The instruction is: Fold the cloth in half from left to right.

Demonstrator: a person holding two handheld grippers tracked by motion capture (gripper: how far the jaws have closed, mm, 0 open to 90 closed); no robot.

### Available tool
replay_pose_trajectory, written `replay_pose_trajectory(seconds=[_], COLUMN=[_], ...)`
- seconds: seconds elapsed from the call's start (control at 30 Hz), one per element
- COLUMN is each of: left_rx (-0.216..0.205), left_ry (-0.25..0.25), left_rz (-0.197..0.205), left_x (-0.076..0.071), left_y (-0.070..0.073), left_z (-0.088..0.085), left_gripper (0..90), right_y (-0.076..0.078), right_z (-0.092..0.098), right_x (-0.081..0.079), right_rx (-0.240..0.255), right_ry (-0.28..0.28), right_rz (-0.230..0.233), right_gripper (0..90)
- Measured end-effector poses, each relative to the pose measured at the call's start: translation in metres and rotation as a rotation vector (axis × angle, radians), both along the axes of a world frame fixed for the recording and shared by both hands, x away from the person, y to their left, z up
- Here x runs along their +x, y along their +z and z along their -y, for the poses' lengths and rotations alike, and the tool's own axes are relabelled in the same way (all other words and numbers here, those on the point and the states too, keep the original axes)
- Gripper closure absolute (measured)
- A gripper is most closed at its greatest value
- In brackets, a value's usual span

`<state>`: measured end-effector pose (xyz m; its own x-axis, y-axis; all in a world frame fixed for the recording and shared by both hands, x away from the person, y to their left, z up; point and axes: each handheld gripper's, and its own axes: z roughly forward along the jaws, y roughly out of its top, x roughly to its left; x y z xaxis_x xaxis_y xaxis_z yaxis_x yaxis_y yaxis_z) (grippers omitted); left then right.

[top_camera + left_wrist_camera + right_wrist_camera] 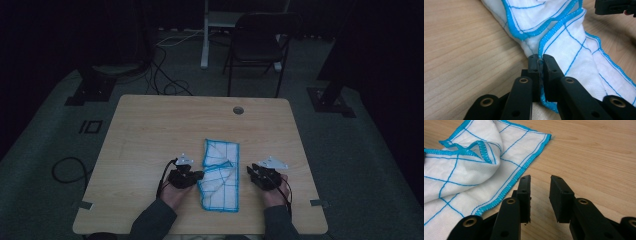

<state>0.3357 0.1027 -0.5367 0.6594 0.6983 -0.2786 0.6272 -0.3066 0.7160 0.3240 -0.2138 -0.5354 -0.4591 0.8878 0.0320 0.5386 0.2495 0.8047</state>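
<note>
A white cloth (220,175) with blue grid lines and blue stitched edges lies folded on the wooden table (150,130), toward the near edge. My left gripper (199,175) sits at the cloth's left edge. In the left gripper view its jaws (540,60) are pressed together on the blue hem of the cloth (564,37). My right gripper (251,172) rests just right of the cloth. In the right gripper view its jaws (540,182) stand apart over bare wood, beside the hem of the cloth (469,167), with nothing between them.
A round cable hole (238,110) sits near the table's far edge. A dark folding chair (257,42) and a white post (205,35) stand beyond the table. Cables (165,85) trail on the grey floor at the left.
</note>
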Motion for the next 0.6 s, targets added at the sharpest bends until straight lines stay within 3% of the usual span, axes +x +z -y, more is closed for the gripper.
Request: replay_pose_trajectory(seconds=[0.3,0.6], left_rx=[-0.021,-0.041], left_ry=[-0.009,-0.062], left_rz=[0.060,0.099], left_x=[-0.010,-0.021], left_y=[0.020,0.037], left_z=[-0.004,0.005], left_gripper=[86.7,86.5], right_y=[0.000,0.000], right_z=[0.000,0.000], right_x=[0.000,0.000], right_rx=[-0.001,0.000], right_ry=[0.001,0.001], right_rz=[0.000,0.000], right_gripper=[71.3,71.7])
